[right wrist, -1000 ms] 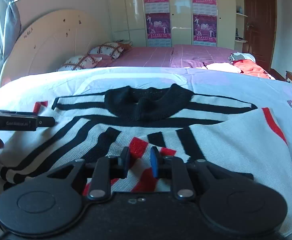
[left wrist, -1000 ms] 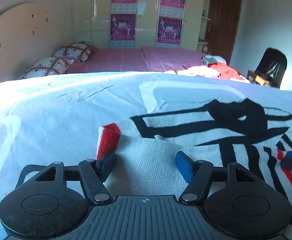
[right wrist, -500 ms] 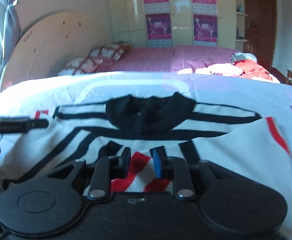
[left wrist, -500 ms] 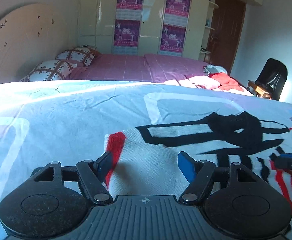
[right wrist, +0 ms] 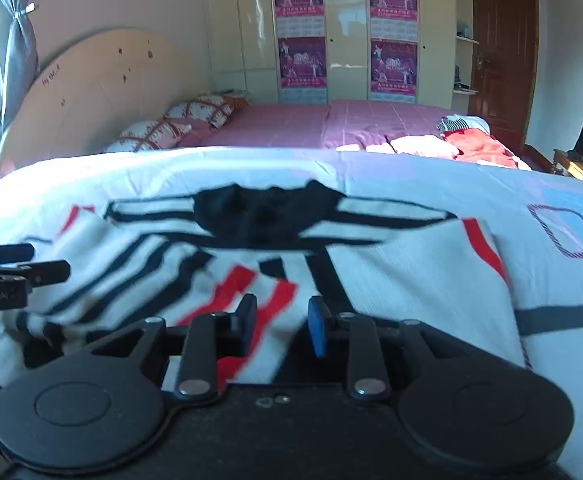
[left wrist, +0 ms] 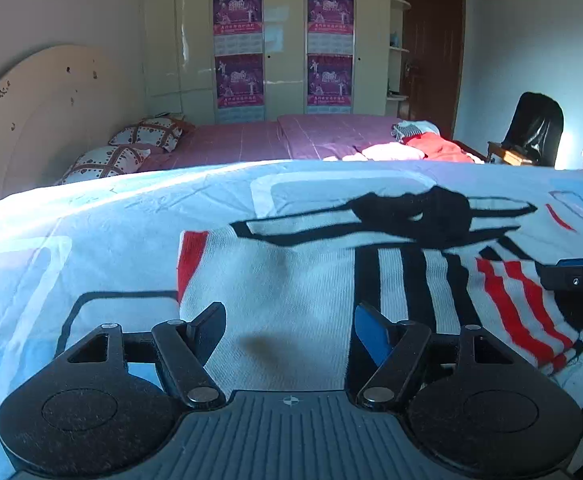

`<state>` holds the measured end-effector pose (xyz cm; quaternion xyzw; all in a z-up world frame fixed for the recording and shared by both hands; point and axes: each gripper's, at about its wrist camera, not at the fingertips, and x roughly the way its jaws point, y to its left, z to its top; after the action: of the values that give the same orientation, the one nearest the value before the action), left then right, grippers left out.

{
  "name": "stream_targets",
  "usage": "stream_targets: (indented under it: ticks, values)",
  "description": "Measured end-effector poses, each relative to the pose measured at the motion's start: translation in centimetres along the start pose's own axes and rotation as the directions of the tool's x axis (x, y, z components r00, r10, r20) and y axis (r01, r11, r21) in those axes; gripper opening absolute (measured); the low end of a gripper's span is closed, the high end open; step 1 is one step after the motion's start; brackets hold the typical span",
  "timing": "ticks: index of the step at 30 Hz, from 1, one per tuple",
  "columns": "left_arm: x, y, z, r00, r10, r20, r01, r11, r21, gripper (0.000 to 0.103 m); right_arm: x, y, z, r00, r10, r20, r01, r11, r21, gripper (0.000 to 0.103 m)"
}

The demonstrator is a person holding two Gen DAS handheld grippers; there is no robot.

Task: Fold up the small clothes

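Observation:
A white knit sweater point(left wrist: 291, 272) with black and red stripes and a black collar point(left wrist: 407, 208) lies flat on the pale blue bed cover point(left wrist: 91, 220). My left gripper point(left wrist: 289, 320) hovers open over its plain white left part, pads wide apart and touching nothing. In the right wrist view the sweater point(right wrist: 411, 272) fills the middle, its collar point(right wrist: 267, 212) at the far side. My right gripper point(right wrist: 282, 316) stands open by a narrow gap above the red-striped fabric, which shows between the pads unpinched. Each gripper shows in the other's view: right gripper point(left wrist: 575, 276), left gripper point(right wrist: 49, 262).
Beyond the cover is a second bed with a purple sheet point(left wrist: 271, 140), patterned pillows point(left wrist: 147, 134) and a pile of clothes point(left wrist: 431, 146). A round wooden board point(left wrist: 51, 112) leans at the left wall. A black chair point(left wrist: 535, 124) stands at the right, wardrobes and a door behind.
My right gripper's jaws have widened and no longer pinch the red-striped fabric. Both grippers have drawn back from the sweater, the left one more; its jaws stayed wide.

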<state>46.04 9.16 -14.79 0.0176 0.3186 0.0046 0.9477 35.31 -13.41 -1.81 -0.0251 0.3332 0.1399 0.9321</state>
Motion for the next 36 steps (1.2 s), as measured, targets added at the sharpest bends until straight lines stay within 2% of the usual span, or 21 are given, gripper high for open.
stream_targets:
  ticks: [1,2,4,6,8,10,13,16,18,21,24,26,27,31,33,35,36]
  values:
    - [0.7,-0.2,-0.6,0.999,0.005,-0.037,-0.005,1.000,0.006,0.071,0.5,-0.3,-0.5,0.999,-0.014,-0.030,0.014,1.000,0.002,0.028]
    - [0.8,0.0,-1.4,1.000,0.003,-0.018,-0.003,1.000,-0.006,0.073,0.8,-0.7,-1.1,0.999,-0.009,-0.039,0.009,1.000,0.014,0.028]
    - [0.2,0.7,-1.7,1.000,-0.005,-0.006,0.004,0.999,-0.046,0.074,0.2,-0.9,-1.3,1.000,-0.012,-0.024,0.012,1.000,0.012,0.028]
    - [-1.3,1.0,-1.5,1.000,0.022,0.020,-0.021,0.998,-0.061,0.074,-1.2,-1.0,-1.2,1.000,-0.010,0.014,0.010,1.000,0.014,0.029]
    - [-2.5,1.3,-1.6,0.999,0.006,0.031,-0.004,0.997,-0.074,0.074,-2.1,-1.5,-1.5,0.999,-0.018,0.029,0.018,1.000,0.009,0.030]
    - [-1.9,1.2,-2.3,0.999,0.012,-0.034,-0.013,0.999,-0.047,0.074,-1.1,-2.3,-2.0,0.996,-0.077,-0.040,0.077,0.997,-0.003,0.029]
    - [-1.8,1.5,-3.1,1.000,0.004,-0.022,-0.005,0.999,-0.052,0.075,-0.9,-3.4,-2.5,0.997,-0.067,-0.036,0.068,0.998,0.020,0.029]
    - [-1.9,1.6,-3.0,1.000,0.001,-0.030,-0.002,0.999,-0.037,0.075,-1.0,-3.6,-2.5,0.992,-0.116,-0.050,0.117,0.993,0.000,0.033]
    - [-1.8,1.6,-3.1,1.000,-0.006,-0.022,0.005,0.999,-0.042,0.075,-1.4,-5.0,-3.0,0.993,-0.109,-0.053,0.113,0.991,0.069,0.033]
    - [-2.1,1.6,-2.8,1.000,-0.006,-0.026,0.005,0.999,-0.038,0.075,-1.7,-6.2,-2.7,0.994,-0.064,-0.085,0.079,0.978,0.191,0.040]
    - [-2.8,1.9,-3.0,1.000,-0.007,-0.010,0.007,0.999,-0.047,0.075,-1.4,-6.6,-2.4,0.994,0.040,-0.105,-0.005,0.951,0.309,0.037]
    - [-3.3,2.1,-3.3,1.000,-0.014,0.003,0.015,0.998,-0.053,0.075,-1.3,-5.8,-2.4,0.995,0.014,-0.102,0.015,0.961,0.277,0.023]
    - [-3.5,2.2,-3.5,1.000,-0.011,0.002,0.011,0.999,-0.049,0.075,-1.5,-5.5,-2.6,0.996,0.009,-0.092,0.016,0.964,0.266,0.009]
    - [-3.6,3.4,-3.7,1.000,-0.006,-0.018,0.005,0.996,-0.088,0.075,-3.2,-5.5,-2.8,0.999,-0.025,-0.027,0.032,0.958,0.286,0.009]
    - [-3.0,4.1,-4.3,0.998,-0.023,-0.053,0.017,0.993,-0.117,0.076,-2.9,-5.0,-3.4,0.997,-0.046,-0.057,0.059,0.966,0.251,0.009]
    - [-2.8,4.9,-4.8,0.998,-0.043,-0.055,0.033,0.987,-0.160,0.080,-2.3,-4.4,-3.7,0.996,-0.074,-0.059,0.085,0.973,0.215,0.010]
    - [-2.8,4.9,-4.7,0.997,-0.043,-0.059,0.034,0.988,-0.150,0.080,-2.3,-4.2,-3.4,0.994,-0.085,-0.065,0.096,0.974,0.203,0.014]
